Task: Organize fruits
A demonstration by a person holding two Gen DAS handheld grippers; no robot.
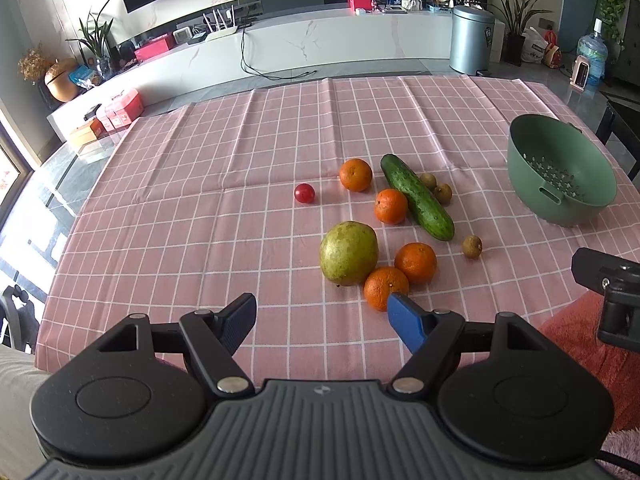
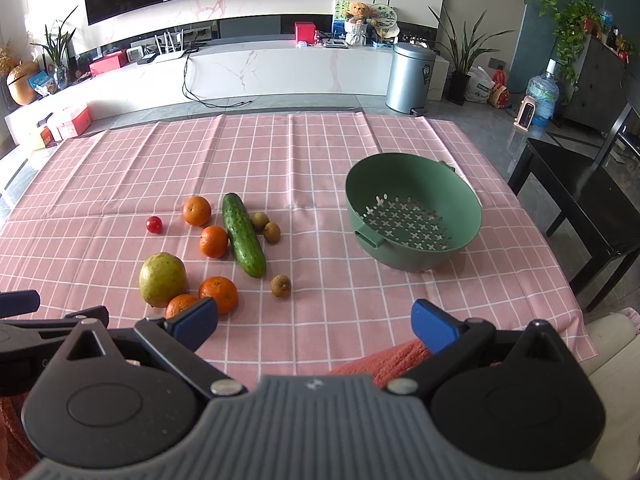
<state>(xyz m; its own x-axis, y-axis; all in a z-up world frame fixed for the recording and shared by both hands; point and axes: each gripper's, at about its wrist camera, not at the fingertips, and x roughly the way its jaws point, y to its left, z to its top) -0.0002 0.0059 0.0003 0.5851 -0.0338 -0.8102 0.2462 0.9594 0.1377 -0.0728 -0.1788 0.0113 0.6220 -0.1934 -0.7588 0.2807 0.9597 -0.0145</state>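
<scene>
Cloth: pink checked tablecloth [image 2: 280, 152] covers the table, creased down the middle; every fruit sits on it
Far left: a small red tomato [image 2: 154, 224] on its own, a little apart from the rest
Pear: big yellow-green pear [image 2: 162, 273] nearest the left gripper; it touches the front orange [image 2: 181, 305]
Oranges: four in all; far orange [image 2: 197, 211] beside the tomato; middle orange [image 2: 214, 241] pressed up to the cucumber; right-hand front orange [image 2: 219, 294] just beside the front one
Cucumber: long green cucumber [image 2: 243, 234] lies slanted through the cluster, splitting the oranges from the brown fruits
Brown fruits: a pair of small brown fruits [image 2: 265, 225] just right of the cucumber, touching each other; a third small brown fruit [image 2: 280, 285] alone near the cucumber's near end
Bowl: green colander bowl [image 2: 412, 216] well to the right of the cluster, tilted toward the camera, holes showing; nothing in it
In the way: open cloth between fruit and bowl; a red towel [image 2: 384, 360] lies at the near table edge
Left gripper: left gripper [image 1: 322, 320] spread wide, holding nothing; its right blue pad overlaps the front orange in the left wrist view; contact unclear
Right gripper: right gripper [image 2: 316, 326] spread wide too, holding nothing; it hangs over the near edge, the bowl ahead to its right
</scene>
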